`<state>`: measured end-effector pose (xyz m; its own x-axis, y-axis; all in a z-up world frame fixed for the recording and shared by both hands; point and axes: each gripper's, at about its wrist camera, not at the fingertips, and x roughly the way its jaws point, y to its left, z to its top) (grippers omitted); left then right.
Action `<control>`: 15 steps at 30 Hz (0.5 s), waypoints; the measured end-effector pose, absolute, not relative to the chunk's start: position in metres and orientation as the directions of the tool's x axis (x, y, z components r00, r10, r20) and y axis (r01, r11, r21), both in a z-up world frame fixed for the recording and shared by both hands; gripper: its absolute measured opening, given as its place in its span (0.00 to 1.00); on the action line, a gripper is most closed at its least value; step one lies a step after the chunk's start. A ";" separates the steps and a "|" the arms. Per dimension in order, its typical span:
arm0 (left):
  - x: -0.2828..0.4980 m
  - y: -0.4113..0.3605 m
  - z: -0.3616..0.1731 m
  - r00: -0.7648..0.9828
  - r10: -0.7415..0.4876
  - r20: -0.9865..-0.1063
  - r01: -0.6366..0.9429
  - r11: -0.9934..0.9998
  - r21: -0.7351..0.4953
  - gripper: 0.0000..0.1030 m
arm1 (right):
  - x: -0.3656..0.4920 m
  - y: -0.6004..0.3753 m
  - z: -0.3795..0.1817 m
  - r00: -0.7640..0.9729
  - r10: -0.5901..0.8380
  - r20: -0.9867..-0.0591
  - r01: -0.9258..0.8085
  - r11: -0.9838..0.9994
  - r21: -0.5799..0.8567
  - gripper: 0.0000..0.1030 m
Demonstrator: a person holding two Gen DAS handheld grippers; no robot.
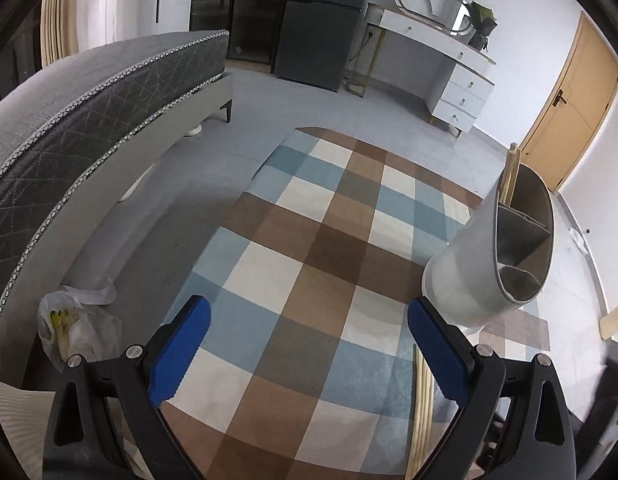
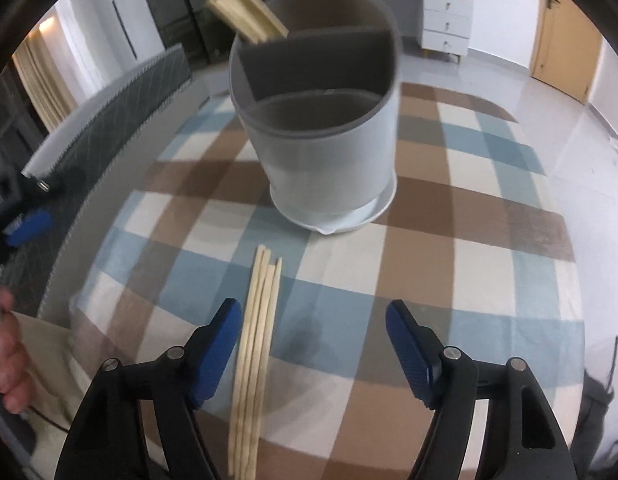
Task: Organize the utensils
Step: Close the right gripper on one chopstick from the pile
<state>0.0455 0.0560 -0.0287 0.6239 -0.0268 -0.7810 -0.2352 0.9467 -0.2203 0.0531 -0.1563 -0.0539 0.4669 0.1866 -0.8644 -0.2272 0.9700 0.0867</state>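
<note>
Pale wooden chopsticks (image 2: 255,356) lie in a loose bundle on the checked tablecloth (image 2: 469,264), just in front of the grey utensil holder (image 2: 321,152), their far tips near its white saucer base (image 2: 373,212) but not touching it. More chopsticks (image 2: 245,12) already stand in the holder's rear left compartment, leaning out over its rim; the other compartments (the dividers are dark grey inside) look empty as far as the right wrist view shows.

The right gripper (image 2: 313,346) points down at the cloth on the near side of the holder, its blue-padded jaws spread with a wide gap. The bundle runs through that gap close to the left pad, yet neither pad presses on it, so nothing is pinched. A hand (image 2: 5,360) shows at the left edge of this view, well to the left of the holder, gripping a handle.

In the left wrist view the left gripper (image 1: 309,344) hangs over the cloth to the left of the holder (image 1: 489,256), jaws spread wide and nothing between them. Its right finger overlaps the holder's lower wall in the picture; whether they touch I cannot tell. The bundle (image 1: 421,412) lies on the near side of the holder, partly behind that finger. A white plastic bag (image 1: 75,332) sits far left of the holder, beside the grey mattress (image 1: 89,96).
</note>
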 end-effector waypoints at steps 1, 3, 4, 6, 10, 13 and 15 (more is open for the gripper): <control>0.046 0.057 -0.030 0.617 -0.034 -0.787 -0.236 0.945 -0.226 0.93 | 0.058 -0.151 -0.059 0.450 0.180 -0.875 -0.245 0.967 0.073 0.64; 0.050 0.059 -0.033 0.602 -0.046 -0.797 -0.241 0.941 -0.236 0.93 | 0.064 -0.145 -0.067 0.424 0.164 -0.891 -0.265 0.963 0.051 0.61; 0.051 0.060 -0.034 0.598 -0.046 -0.800 -0.245 0.940 -0.238 0.93 | 0.068 -0.141 -0.072 0.407 0.152 -0.900 -0.274 0.961 0.039 0.60; 0.053 0.063 -0.034 0.590 -0.038 -0.807 -0.260 0.937 -0.235 0.93 | 0.072 -0.137 -0.080 0.383 0.147 -0.912 -0.286 0.958 0.034 0.52; 0.054 0.070 -0.035 0.580 -0.031 -0.814 -0.287 0.927 -0.240 0.93 | 0.075 -0.131 -0.091 0.343 0.115 -0.932 -0.303 0.953 0.006 0.52; 0.054 0.073 -0.035 0.575 -0.038 -0.817 -0.298 0.920 -0.253 0.93 | 0.074 -0.130 -0.095 0.331 0.097 -0.939 -0.308 0.951 -0.010 0.50; 0.054 0.073 -0.035 0.574 -0.041 -0.818 -0.300 0.919 -0.256 0.93 | 0.073 -0.130 -0.095 0.331 0.083 -0.940 -0.305 0.952 -0.023 0.47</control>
